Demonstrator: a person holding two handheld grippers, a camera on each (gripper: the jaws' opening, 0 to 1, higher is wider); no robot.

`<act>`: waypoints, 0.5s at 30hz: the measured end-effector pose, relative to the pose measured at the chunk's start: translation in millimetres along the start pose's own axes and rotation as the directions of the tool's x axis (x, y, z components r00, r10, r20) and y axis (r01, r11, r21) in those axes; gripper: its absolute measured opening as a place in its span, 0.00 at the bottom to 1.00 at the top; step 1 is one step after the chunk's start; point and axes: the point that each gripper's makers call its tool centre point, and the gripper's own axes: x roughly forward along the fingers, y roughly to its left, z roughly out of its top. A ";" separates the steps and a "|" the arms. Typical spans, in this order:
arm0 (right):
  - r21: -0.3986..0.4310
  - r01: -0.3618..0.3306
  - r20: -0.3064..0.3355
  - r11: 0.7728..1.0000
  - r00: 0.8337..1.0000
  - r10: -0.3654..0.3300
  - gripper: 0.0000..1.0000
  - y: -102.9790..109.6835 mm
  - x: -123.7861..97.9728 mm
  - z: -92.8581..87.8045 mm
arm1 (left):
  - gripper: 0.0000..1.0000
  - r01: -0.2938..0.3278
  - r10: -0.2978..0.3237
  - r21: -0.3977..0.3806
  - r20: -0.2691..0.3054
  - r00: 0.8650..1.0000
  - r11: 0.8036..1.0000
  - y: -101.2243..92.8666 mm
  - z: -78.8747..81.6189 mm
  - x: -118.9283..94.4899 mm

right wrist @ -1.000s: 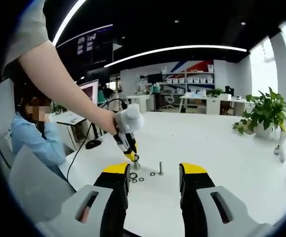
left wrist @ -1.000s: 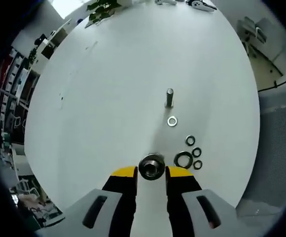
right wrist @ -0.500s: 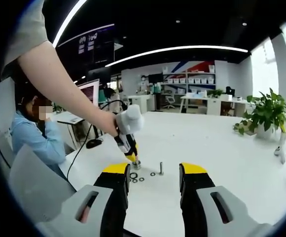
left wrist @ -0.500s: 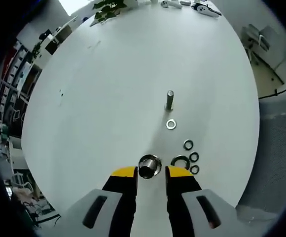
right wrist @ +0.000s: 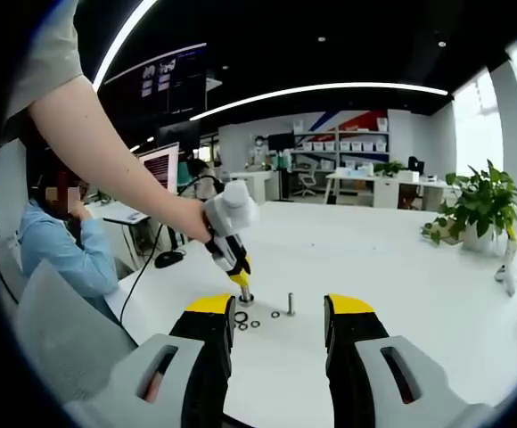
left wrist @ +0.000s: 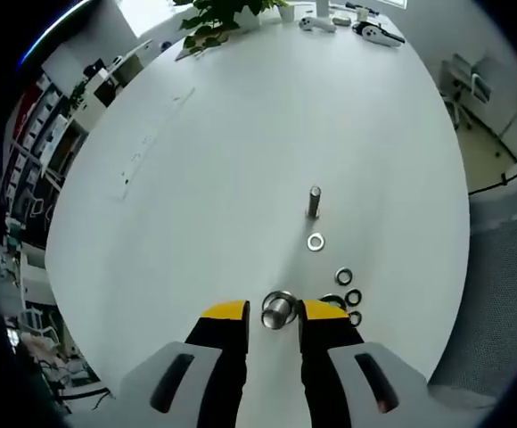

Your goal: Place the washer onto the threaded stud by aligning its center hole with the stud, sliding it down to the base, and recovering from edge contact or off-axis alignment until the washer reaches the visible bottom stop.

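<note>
The threaded stud (left wrist: 314, 201) stands upright on the white table (left wrist: 196, 178), and one washer (left wrist: 315, 242) lies flat just in front of it. Several more washers (left wrist: 344, 276) lie to its near right. A short steel cylinder (left wrist: 278, 310) stands on the table in the gap between my left gripper's (left wrist: 274, 312) yellow tips, which stand open and do not touch it. In the right gripper view the left gripper (right wrist: 240, 278) hangs just over that cylinder (right wrist: 246, 298), left of the stud (right wrist: 291, 303). My right gripper (right wrist: 281, 308) is open and holds nothing, well short of the stud.
A person's arm (right wrist: 107, 143) holds the left gripper. Another person in blue (right wrist: 58, 250) sits at the table's left edge beside a black cable (right wrist: 151, 259). A potted plant (right wrist: 472, 209) and small white devices (left wrist: 316, 22) sit along the far rim.
The left gripper has lifted and tilted back. The steel cylinder now looks smaller between its tips, and more of the table shows. The right gripper has not moved.
</note>
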 end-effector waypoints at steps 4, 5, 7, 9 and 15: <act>-0.001 0.001 -0.002 1.000 1.000 -0.001 0.43 -0.3 -0.3 -0.6 | 0.20 -0.014 0.015 -0.033 0.029 0.999 0.999 1.2 -0.9 -6.0; -0.001 0.001 -0.002 1.000 1.000 -0.001 0.43 -0.3 -0.3 -0.5 | 0.20 -0.017 0.019 -0.057 0.042 0.999 0.998 1.4 -1.2 -8.8; -0.005 -0.001 -0.003 1.000 1.000 0.001 0.43 0.3 -0.1 -0.5 | 0.20 -0.019 0.025 -0.089 0.066 0.998 0.996 2.3 -1.7 -13.5; -0.005 -0.001 -0.005 1.000 1.000 0.001 0.43 0.5 0.0 -0.8 | 0.20 -0.031 0.040 -0.105 0.084 0.996 0.994 2.2 -3.1 -20.1; 0.013 0.007 -0.006 1.000 1.000 -0.007 0.43 -2.6 0.5 -0.9 | 0.20 -0.063 0.081 -0.132 0.136 0.987 0.989 5.0 -5.2 -36.3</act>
